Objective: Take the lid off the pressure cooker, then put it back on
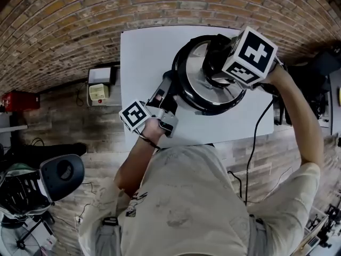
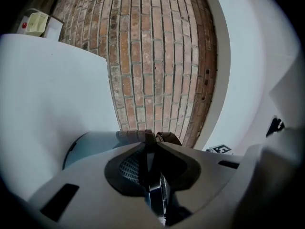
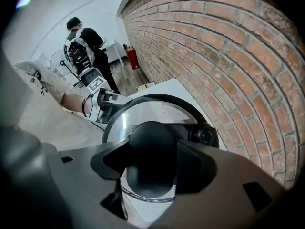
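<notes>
The pressure cooker [image 1: 187,97] stands on a white table [image 1: 144,52]. Its steel lid [image 1: 194,71] with a black rim lies over it; whether the lid is seated I cannot tell. My right gripper [image 1: 214,64] points down at the lid's centre. In the right gripper view the lid's black knob [image 3: 152,149] fills the gap between the jaws, and my right gripper [image 3: 153,159] is shut on it. My left gripper [image 1: 162,93] lies level at the cooker's near-left side, shut on its black side handle [image 2: 151,173]. The cooker's grey wall [image 2: 90,147] shows just left of the jaws.
A black valve [image 3: 204,136] sits on the lid beside the knob. A cable [image 1: 256,143] hangs off the table's right edge. On the floor left of the table are a small box [image 1: 98,92], a red extinguisher [image 1: 18,100] and a fan [image 1: 61,175]. A person [image 3: 88,37] stands far off.
</notes>
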### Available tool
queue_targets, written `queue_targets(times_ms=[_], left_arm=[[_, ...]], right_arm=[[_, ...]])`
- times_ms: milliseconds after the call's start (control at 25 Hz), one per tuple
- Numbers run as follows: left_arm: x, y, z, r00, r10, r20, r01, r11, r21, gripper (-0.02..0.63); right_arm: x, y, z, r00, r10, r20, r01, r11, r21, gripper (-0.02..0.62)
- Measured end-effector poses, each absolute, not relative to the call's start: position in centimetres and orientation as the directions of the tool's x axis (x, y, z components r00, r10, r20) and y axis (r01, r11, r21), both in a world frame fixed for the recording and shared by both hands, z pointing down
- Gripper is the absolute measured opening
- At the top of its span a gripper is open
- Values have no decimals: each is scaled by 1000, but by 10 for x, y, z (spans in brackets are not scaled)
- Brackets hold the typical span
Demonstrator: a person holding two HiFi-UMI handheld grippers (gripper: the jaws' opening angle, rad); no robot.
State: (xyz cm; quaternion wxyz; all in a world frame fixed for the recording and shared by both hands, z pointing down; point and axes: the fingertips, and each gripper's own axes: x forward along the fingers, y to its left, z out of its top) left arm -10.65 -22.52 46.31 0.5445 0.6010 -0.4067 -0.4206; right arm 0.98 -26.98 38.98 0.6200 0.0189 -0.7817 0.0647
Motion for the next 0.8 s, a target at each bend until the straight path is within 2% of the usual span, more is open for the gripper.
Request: queue_targets(times_ms=[160,360,800], left_arm=[[-107,-225,462,310,-948,-73,-17,-82,996,72],[-107,-225,462,304,-950,-75,-8,-81,997,72],[-106,-225,462,315,-946,-77,-10,-84,996,72]], right_arm=[[2,-273,395,-205,61,977,-135,987,-90,295],[2,-273,395,-250,60,966,-186,977,-109,294],[4,-265,396,-227,98,969,-42,993,-110,295]])
